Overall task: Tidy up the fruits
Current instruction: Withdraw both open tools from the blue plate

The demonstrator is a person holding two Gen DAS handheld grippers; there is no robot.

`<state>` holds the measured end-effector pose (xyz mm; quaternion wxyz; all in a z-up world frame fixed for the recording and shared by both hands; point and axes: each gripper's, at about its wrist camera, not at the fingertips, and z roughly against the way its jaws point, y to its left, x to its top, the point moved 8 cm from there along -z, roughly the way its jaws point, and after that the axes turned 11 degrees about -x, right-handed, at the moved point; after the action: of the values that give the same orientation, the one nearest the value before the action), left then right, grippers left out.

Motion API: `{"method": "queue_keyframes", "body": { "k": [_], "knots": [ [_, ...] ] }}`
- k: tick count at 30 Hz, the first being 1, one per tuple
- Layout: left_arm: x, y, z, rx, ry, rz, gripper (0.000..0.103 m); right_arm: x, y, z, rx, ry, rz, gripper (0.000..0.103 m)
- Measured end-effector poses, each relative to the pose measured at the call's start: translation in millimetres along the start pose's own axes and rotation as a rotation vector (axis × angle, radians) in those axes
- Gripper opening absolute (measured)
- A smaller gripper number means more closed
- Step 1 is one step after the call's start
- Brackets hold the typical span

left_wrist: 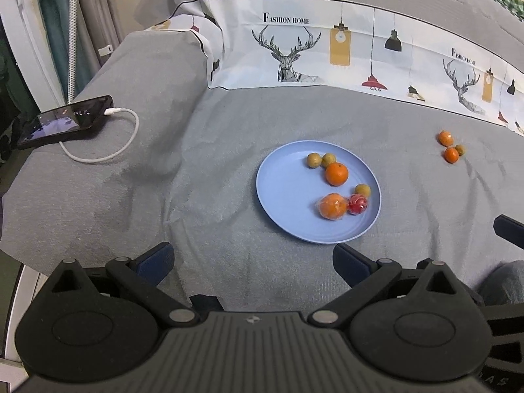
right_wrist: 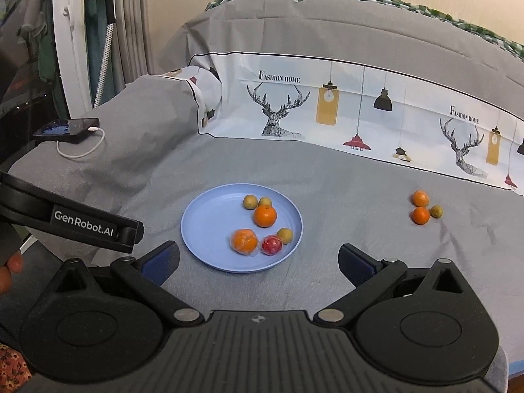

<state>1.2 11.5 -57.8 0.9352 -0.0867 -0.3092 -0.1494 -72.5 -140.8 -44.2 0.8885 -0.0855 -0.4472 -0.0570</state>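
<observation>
A blue plate (left_wrist: 278,209) (right_wrist: 203,229) lies on the grey bedspread (left_wrist: 131,180) (right_wrist: 360,203) and carries six fruits: one bare orange (left_wrist: 336,173) (right_wrist: 265,215) near its centre, one orange wrapped in clear film (left_wrist: 332,206) (right_wrist: 244,241) at about 6 o'clock, one red fruit in film (left_wrist: 357,203) (right_wrist: 271,245) touching that wrapped orange on its 3 o'clock side, and three small yellow-green fruits, two side by side at 12 o'clock (left_wrist: 314,159) (right_wrist: 250,201) and one at 4 o'clock (left_wrist: 363,191) (right_wrist: 284,235). Well apart from the plate, toward 2 o'clock on the cloth, sits a cluster of three: two small oranges (left_wrist: 445,138) (right_wrist: 420,198) and one yellow-green fruit (left_wrist: 459,149) (right_wrist: 436,211), all touching or nearly so. A white patterned band (left_wrist: 327,52) (right_wrist: 327,104) across the bedding reads "FASHION HOME" twice, beside two deer heads and hanging lamps. One phone (left_wrist: 65,121) (right_wrist: 67,127) with a white cable (left_wrist: 124,140) (right_wrist: 85,150) lies at 10 o'clock. The left gripper (left_wrist: 252,263) (right_wrist: 126,232), marked "GenRobot.AI" on its side, has its fingers spread wide and holds nothing. The right gripper (right_wrist: 258,262) is likewise spread wide and empty, touching no fruit.
</observation>
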Motion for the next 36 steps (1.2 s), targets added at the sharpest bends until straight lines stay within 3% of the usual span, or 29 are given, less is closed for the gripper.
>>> {"method": "queue_keyframes", "body": {
  "k": [36],
  "knots": [
    [8,4,-22,0.020,0.054,-0.008,0.103,-4,-2,-24,0.021,0.056,-0.023,0.102]
  ]
}}
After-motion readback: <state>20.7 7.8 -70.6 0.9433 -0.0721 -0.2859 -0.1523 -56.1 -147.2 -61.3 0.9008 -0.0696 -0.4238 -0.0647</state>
